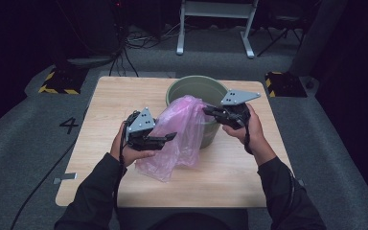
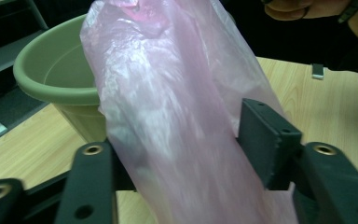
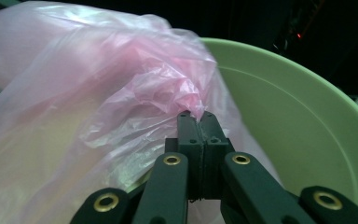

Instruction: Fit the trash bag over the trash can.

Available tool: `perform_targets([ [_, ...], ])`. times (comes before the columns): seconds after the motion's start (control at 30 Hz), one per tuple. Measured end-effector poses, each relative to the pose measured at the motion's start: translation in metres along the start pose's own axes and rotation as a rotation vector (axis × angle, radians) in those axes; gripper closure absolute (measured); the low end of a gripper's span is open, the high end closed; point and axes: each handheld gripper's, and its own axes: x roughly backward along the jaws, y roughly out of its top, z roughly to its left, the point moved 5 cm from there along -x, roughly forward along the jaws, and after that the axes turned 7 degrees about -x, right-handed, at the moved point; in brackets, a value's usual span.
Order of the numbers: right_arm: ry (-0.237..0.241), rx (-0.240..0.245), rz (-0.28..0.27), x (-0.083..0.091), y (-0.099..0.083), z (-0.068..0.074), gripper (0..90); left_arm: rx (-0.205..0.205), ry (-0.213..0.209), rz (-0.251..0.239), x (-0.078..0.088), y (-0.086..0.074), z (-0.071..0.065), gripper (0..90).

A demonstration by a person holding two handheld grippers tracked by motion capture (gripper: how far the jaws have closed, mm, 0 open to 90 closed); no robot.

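Right gripper view: right gripper (image 3: pixel 199 122) pinches the pink bag's (image 3: pixel 98 107) edge above the green bucket (image 3: pixel 307 121) near the desk's (image 1: pixel 230 172) far edge; left gripper (image 2: pixel 186 154) straddles it loosely. Regrip left, then spread the mouth over the rim.

The bench (image 1: pixel 124 96) was lit evenly from overhead in the high view, while the floor and the room behind were left in deep gloom. Only soft, short shadows were cast beneath the pink bag (image 1: pixel 182 134). Fine detail was lost to a soft, low-resolution look. In the left gripper view the bag (image 2: pixel 177 116) was rendered blurred and streaked, with pale sheen on its folds. In the right gripper view the film (image 3: pixel 98 93) was washed out by glare at the left, and the green pot (image 3: pixel 307 116) was brightly lit against a black background.
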Motion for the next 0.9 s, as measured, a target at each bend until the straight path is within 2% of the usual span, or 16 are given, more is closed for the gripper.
perform_targets([
  [0.2,-0.042,-0.055,0.02,-0.001,-0.003,-0.022,90.0,0.036,-0.001,-0.042,0.009,-0.001,0.004,36.5],
  [0.27,-0.073,-0.06,0.033,-0.002,-0.005,-0.029,90.0,0.045,-0.001,-0.055,0.013,-0.001,0.005,34.7],
  [0.33,-0.103,-0.068,0.046,-0.002,-0.006,-0.036,90.0,0.052,0.024,-0.074,0.019,0.0,0.007,32.0],
  [0.4,-0.129,-0.074,0.054,-0.002,-0.008,-0.043,89.9,0.064,0.049,-0.103,0.025,0.002,0.009,25.7],
  [0.47,-0.142,-0.096,0.057,-0.001,-0.009,-0.051,89.9,0.075,0.079,-0.115,0.03,0.002,0.012,22.3],
  [0.6,-0.168,-0.123,0.063,0.004,-0.012,-0.063,89.7,0.053,0.065,-0.089,0.035,-0.002,0.01,19.2],
  [0.73,-0.2,-0.113,0.088,0.004,-0.015,-0.069,89.4,0.02,0.041,-0.055,0.031,-0.007,0.003,17.7],
  [0.9,-0.214,-0.111,0.108,0.001,-0.016,-0.073,88.3,0.035,-0.016,-0.039,0.02,-0.014,0.002,22.2],
])
